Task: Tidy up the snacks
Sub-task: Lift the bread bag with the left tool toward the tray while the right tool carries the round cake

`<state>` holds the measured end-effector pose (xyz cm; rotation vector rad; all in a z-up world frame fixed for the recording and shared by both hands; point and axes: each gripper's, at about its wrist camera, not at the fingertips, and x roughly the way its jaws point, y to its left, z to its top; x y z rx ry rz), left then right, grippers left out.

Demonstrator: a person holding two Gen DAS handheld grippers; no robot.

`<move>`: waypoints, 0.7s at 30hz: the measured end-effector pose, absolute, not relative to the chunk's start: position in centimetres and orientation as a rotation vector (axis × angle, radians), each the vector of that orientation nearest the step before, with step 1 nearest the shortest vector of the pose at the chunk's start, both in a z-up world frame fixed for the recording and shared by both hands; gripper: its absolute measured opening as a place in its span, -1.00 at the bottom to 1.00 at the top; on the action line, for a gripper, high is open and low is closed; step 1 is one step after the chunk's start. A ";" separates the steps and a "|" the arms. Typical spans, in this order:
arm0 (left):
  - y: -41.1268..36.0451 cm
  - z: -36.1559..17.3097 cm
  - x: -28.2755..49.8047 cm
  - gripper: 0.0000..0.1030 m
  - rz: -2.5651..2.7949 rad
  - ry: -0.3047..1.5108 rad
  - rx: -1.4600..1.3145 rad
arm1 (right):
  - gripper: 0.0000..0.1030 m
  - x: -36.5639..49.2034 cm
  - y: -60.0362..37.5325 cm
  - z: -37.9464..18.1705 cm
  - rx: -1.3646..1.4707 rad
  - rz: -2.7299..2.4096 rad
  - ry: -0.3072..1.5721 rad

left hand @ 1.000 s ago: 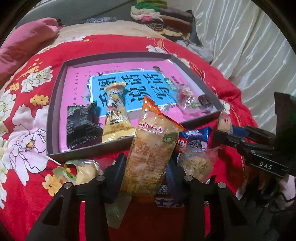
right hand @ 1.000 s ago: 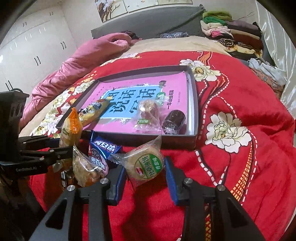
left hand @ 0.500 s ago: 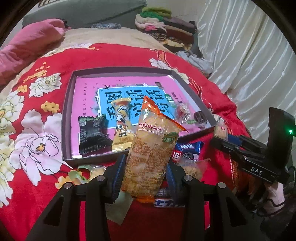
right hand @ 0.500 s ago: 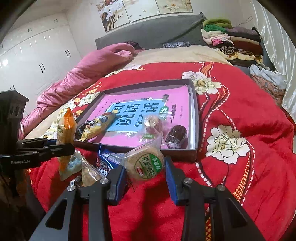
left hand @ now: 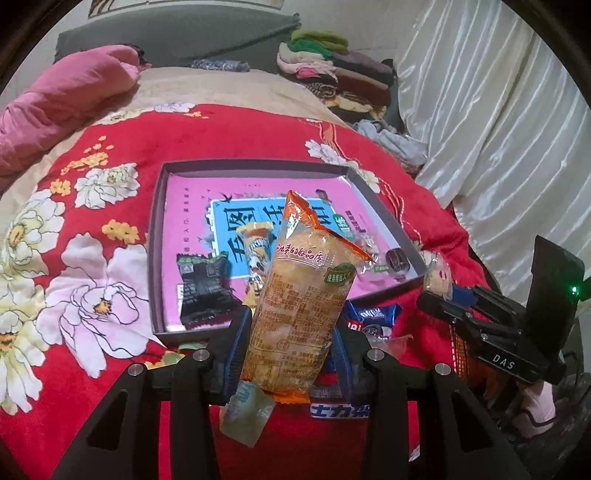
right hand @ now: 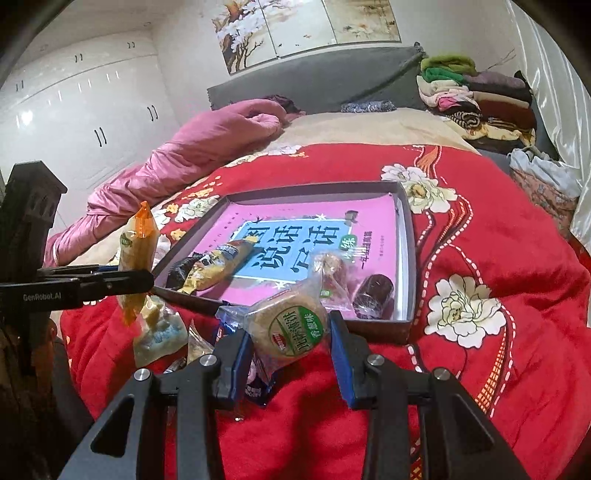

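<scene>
Red floral bedspread (left hand: 92,314): left gripper (left hand: 286,354) fingers clamp orange-topped clear snack packet (left hand: 303,306); right gripper (right hand: 288,345) fingers clamp round wrapped biscuit (right hand: 291,328). Clear shallow dark tray (left hand: 157,258) rim before releasing inside.

orange pack (left hand: 303,302): upright, held | round cake (right hand: 290,328): held (wrapped)

The left tool (left hand: 286,354) now holds its orange snack packet (left hand: 303,306) higher above the red bedspread (left hand: 92,258) than a second ago. The shallow tray (left hand: 157,258) sits lower and smaller in the left wrist view, more of the bed behind it shows, and the pale wrapped sweet (left hand: 245,415) that lay at the packet's foot appears further beneath it. From the right wrist view the packet (right hand: 136,254) stands clear above the loose snacks (right hand: 159,328). The right tool (right hand: 288,343) tips upward with its round wrapped cake (right hand: 291,328), bringing the wall pictures (right hand: 303,29) and the wardrobe (right hand: 74,110) into view.
</scene>
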<state>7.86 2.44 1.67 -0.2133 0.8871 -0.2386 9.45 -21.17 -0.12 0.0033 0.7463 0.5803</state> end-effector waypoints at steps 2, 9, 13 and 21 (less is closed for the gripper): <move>2.7 1.9 7.8 -0.17 -0.231 0.880 -0.216 | -0.23 9.4 -21.0 0.0 0.003 0.585 0.738; 3.1 2.5 7.8 -0.17 -0.224 0.862 -0.227 | -0.23 9.4 -20.9 0.5 0.013 0.595 0.709; 3.2 2.8 7.8 -0.17 -0.220 0.849 -0.232 | -0.23 9.5 -20.9 0.7 0.024 0.600 0.696; 3.1 3.0 8.0 -0.17 -0.222 0.838 -0.239 | -0.23 9.9 -20.8 1.1 0.032 0.607 0.668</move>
